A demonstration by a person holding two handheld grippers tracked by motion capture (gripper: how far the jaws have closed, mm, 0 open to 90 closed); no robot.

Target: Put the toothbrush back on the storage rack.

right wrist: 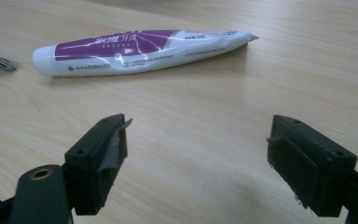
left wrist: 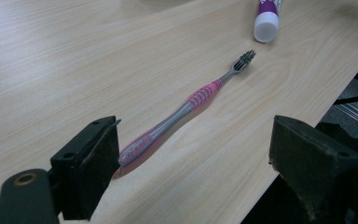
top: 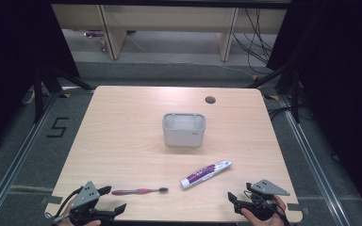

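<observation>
High view takes in a grey bin (top: 184,129) mid-worktop (top: 122,141).
Both the left hand-held gripper (left wrist: 193,156) and the right hand-held gripper (right wrist: 196,158) gape wide, empty; toothbrush (left wrist: 186,105) handle beside the left's jaw, toothpaste (right wrist: 135,50) beyond the right's.

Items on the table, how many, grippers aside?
3. Toothbrush lies near the front edge by the left gripper, toothpaste tube front right, grey bin at centre. The bin's inside is hard to see.

Pink toothbrush (top: 139,191) lies flat beside purple toothpaste tube (top: 206,173).
</observation>
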